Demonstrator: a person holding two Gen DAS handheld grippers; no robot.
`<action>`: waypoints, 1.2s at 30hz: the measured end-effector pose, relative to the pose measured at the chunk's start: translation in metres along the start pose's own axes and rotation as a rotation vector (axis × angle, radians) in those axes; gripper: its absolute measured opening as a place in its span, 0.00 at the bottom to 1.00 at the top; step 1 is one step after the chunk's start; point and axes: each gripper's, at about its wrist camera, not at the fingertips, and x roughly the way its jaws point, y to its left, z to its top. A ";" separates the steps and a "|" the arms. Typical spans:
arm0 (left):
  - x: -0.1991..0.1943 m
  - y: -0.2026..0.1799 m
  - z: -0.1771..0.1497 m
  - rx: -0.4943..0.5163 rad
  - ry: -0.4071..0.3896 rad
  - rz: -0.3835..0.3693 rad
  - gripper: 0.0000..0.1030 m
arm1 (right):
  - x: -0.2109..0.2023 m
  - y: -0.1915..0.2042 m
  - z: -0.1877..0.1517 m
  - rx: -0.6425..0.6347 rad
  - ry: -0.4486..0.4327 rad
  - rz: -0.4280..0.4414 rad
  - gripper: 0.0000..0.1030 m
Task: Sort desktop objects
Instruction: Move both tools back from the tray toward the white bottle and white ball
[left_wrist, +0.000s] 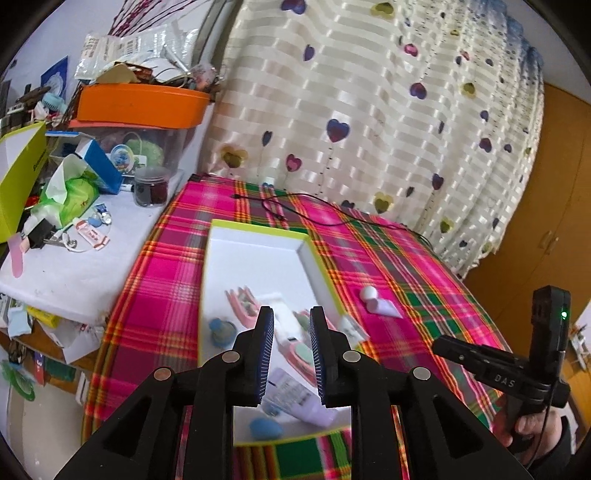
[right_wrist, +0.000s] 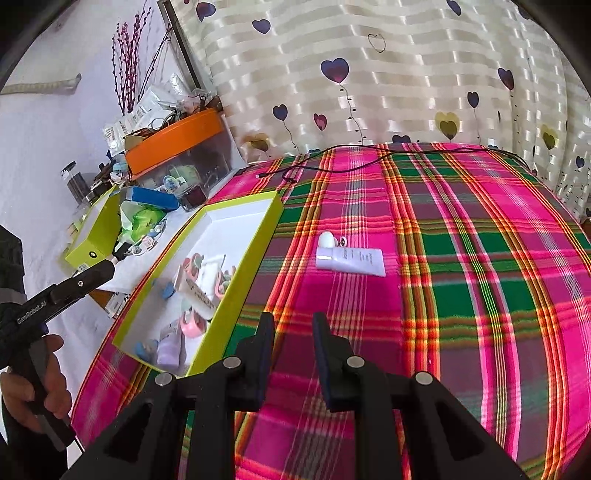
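Sorting mostly done: green-rimmed box (right_wrist: 236, 258) holding tubes and clips. Lavender tube (right_wrist: 351, 261) lying out on plaid cloth (right_wrist: 480, 258), white ball (right_wrist: 326, 239) touching it. Left gripper (left_wrist: 291, 332) over box, right gripper (right_wrist: 293, 332) short of tube; both apart, empty. Next likely: reach tube, straddle its body.

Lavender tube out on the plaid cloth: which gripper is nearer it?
Right, I'd judge. The right gripper faces the lavender tube over open cloth; the left gripper hangs above the box, the tube off to its right.

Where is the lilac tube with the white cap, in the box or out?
Out: the tube lies flat on the plaid cloth, right of the box.
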 end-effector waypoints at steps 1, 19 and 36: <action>-0.002 -0.003 -0.002 0.006 0.001 -0.005 0.20 | -0.002 0.000 -0.002 0.001 0.000 -0.001 0.22; -0.029 -0.018 -0.011 0.021 -0.072 -0.021 0.32 | -0.022 -0.011 -0.013 0.006 -0.038 -0.024 0.28; -0.035 0.025 -0.013 -0.052 -0.086 0.067 0.32 | -0.029 -0.018 -0.009 -0.025 -0.125 -0.009 0.30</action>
